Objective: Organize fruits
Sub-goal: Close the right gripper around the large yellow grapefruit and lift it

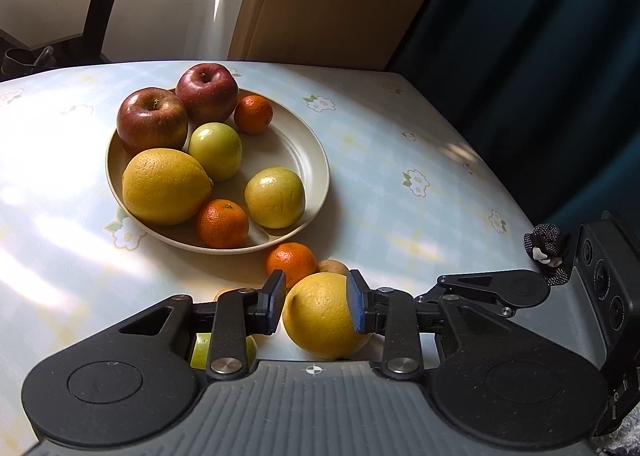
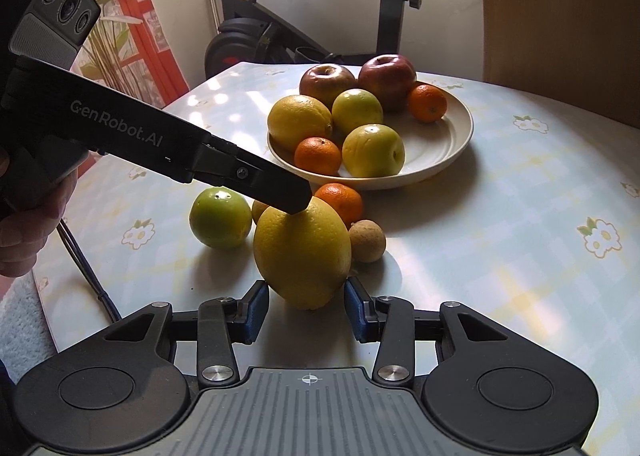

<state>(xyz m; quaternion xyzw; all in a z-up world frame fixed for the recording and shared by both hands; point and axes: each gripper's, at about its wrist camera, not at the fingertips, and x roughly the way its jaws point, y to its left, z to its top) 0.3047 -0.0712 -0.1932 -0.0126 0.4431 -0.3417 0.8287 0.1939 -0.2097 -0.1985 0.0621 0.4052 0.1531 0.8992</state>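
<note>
Right wrist view, left edge: the person's left hand holds the left gripper, whose body slants down across the frame. A dark cable runs off the table edge below it.

Left gripper: pinching the large yellow citrus, one pad on each side of it, with a fingertip on top as seen from the right wrist. The citrus stands upright on the table, just in front of the plate.

Loose fruit crowding the citrus:
- green fruit, close on its left
- small yellow fruit behind it, mostly hidden
- mandarin behind, between the citrus and the plate rim
- small brown fruit, close beside it on the right

Right gripper: pads flank the citrus's lower end, just beside the peel. I cannot tell whether they press on it.

On the plate: a second yellow citrus, two mandarins, two yellow-green fruits and two red apples at the back. The right half is bare.

Surface: tablecloth, pale blue and yellow check with white flowers, in patchy sun.

Room: red window frame with a plant at left, exercise bike behind the table, wooden panel at right. The left wrist view shows a dark teal curtain beyond that panel.
</note>
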